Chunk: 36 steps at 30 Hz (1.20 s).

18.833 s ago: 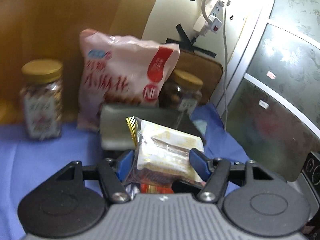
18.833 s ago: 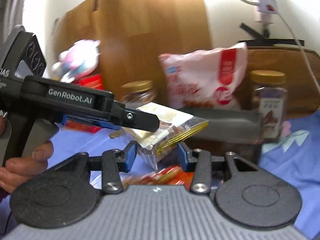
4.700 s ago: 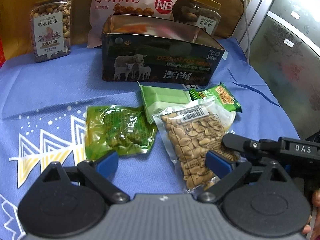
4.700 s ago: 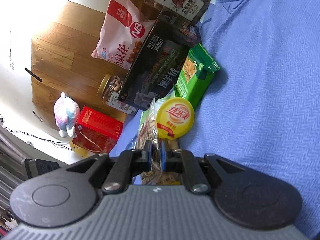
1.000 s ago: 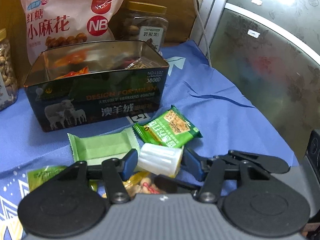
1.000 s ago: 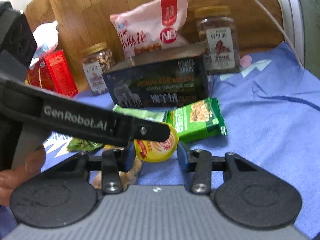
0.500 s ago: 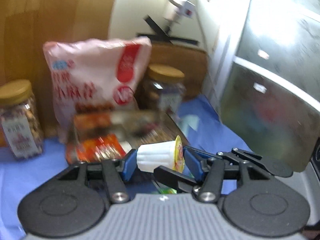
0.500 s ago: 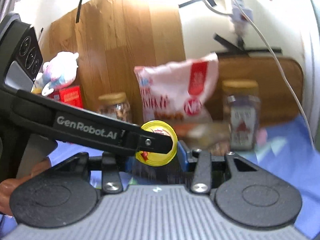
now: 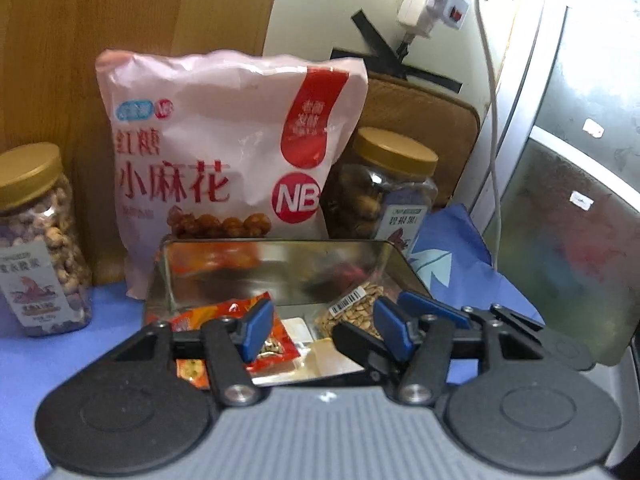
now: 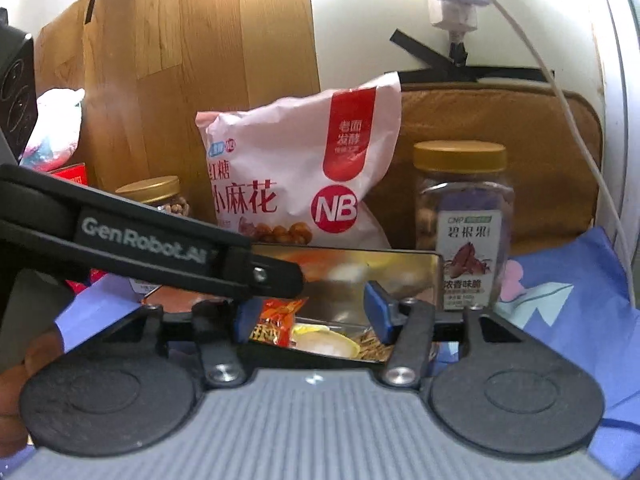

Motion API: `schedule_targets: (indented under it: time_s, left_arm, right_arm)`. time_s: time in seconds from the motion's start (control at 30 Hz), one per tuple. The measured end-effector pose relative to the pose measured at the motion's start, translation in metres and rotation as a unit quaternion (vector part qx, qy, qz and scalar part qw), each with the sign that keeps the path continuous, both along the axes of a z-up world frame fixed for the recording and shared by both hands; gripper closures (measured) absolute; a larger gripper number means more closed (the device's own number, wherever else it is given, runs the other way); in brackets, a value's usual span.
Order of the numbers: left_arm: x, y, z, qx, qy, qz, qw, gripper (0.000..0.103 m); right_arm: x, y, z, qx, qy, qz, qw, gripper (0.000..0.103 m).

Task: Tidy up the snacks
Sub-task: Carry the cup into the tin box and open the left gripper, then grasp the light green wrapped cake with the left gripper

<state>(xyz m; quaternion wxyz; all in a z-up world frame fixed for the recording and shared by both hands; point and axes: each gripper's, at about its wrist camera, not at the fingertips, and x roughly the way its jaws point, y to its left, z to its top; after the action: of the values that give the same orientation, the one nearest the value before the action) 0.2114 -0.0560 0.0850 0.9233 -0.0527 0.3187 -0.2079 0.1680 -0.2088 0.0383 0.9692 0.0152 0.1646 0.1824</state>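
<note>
Jars: 2, gold lids point(image 9: 34, 240) point(image 9: 384, 188)
Pink bag: 1 point(image 9: 228, 148)
Tin: 1 point(image 9: 276, 256)
Pkts in tin: 1 red point(image 9: 272, 344), 1 seeds point(image 9: 352, 312), 1 jelly cup point(image 10: 324, 338)
Red box: 1 point(image 10: 74, 174)
Grippers: 2 point(image 9: 324, 330) point(image 10: 310, 316)

Colours and patterns, snack tin scene

Pink-and-red snack bag point(image 9: 224, 152) carried red lettering and a red NB circle; both nut jars point(image 9: 38, 240) point(image 10: 464, 220) had gold lids; tin point(image 9: 276, 264) interior was shiny silver, holding an orange-red packet point(image 9: 224, 312); cloth point(image 10: 568, 304) was blue with pale shapes; gripper pads point(image 9: 256, 330) were blue on black arms; wall panel point(image 10: 180, 60) was wood-grain brown.
</note>
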Motion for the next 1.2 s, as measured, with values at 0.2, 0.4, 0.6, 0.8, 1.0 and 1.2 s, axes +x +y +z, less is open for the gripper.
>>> schedule_targets:
  time_s: [0.2,0.4,0.6,0.8,1.0,1.2]
  left_arm:
    - [-0.034,0.026,0.015,-0.017,-0.012,0.012,0.9997,0.046]
    - [-0.043,0.042,-0.026,-0.015,0.070,0.018,0.9972,0.032]
    - [-0.032,0.033,-0.061,-0.038,0.157,-0.001,0.9869,0.023]
    - [-0.040,0.009,-0.064,-0.006,0.148,-0.008,0.9889,0.049]
    - [-0.072,0.021,-0.036,-0.006,0.101,0.008,0.9948,0.071]
    - [-0.121,0.063,-0.018,-0.006,0.057,0.031,0.9979,0.071]
  right_arm:
    - [-0.031,-0.018,0.009,0.036,-0.002,0.008,0.999,0.044]
    - [-0.067,-0.040,-0.010,0.098,0.086,0.047,0.990,0.044]
    - [-0.071,-0.017,-0.034,0.035,0.154,0.068,0.985,0.042]
    - [-0.066,0.001,-0.043,-0.002,0.159,0.069,0.985,0.040]
    - [-0.082,-0.001,-0.031,0.008,0.123,0.057,0.991,0.071]
    - [-0.116,0.023,-0.013,0.010,0.090,0.110,0.990,0.071]
